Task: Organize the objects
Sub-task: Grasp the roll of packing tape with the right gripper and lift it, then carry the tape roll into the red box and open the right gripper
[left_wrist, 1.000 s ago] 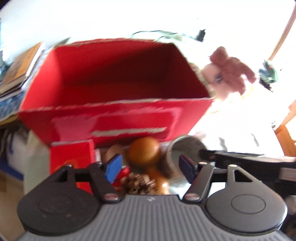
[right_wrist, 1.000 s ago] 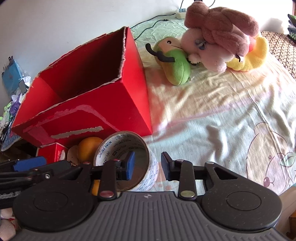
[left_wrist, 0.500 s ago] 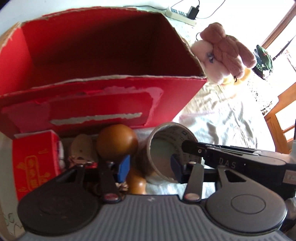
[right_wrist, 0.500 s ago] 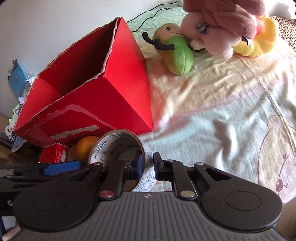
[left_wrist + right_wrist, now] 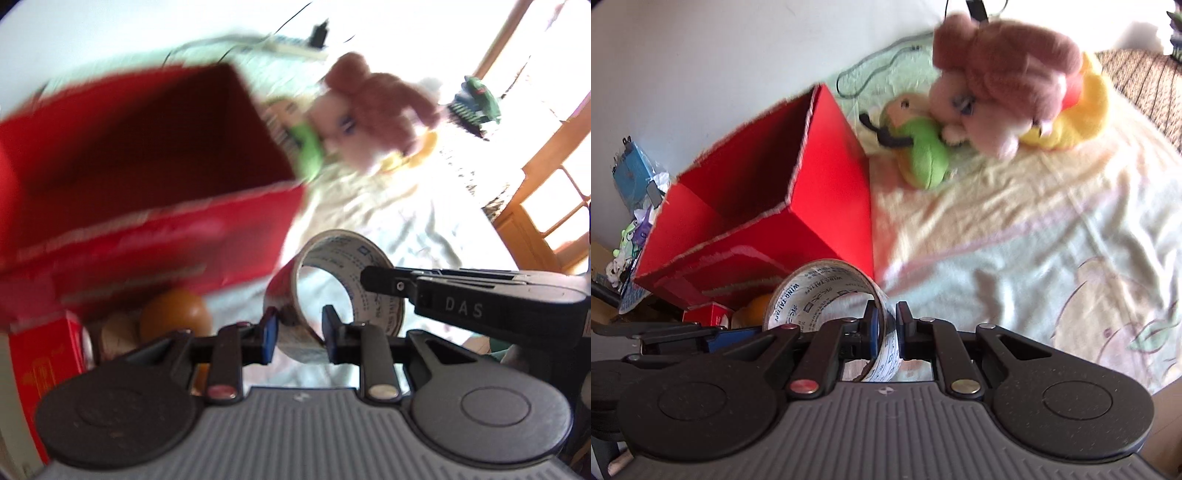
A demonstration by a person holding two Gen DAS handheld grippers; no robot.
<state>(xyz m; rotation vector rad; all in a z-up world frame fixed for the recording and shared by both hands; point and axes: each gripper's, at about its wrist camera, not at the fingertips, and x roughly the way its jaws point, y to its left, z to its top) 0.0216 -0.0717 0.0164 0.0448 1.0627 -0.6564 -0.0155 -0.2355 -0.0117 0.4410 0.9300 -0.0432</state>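
Observation:
A roll of clear printed tape (image 5: 827, 295) is held up off the bed by my right gripper (image 5: 886, 328), which is shut on the roll's wall. The roll also shows in the left wrist view (image 5: 343, 280), with my right gripper's fingers (image 5: 384, 277) clamped on its far side. My left gripper (image 5: 297, 334) straddles the roll's near wall with its jaws apart, not pinching it. The open red box (image 5: 768, 214) stands just beyond, empty inside as far as I see; it is blurred in the left wrist view (image 5: 140, 192).
An orange ball (image 5: 175, 314), a small red carton (image 5: 44, 350) and a wooden piece lie in front of the box. Plush toys, pink (image 5: 993, 96), green (image 5: 923, 155) and yellow, lie on the bedsheet behind. Clutter sits left of the box. A wooden chair (image 5: 535, 221) stands at the right.
My right gripper closed on the tape roll and lifted it. My left gripper moved right from the orange ball to the roll and narrowed its opening.

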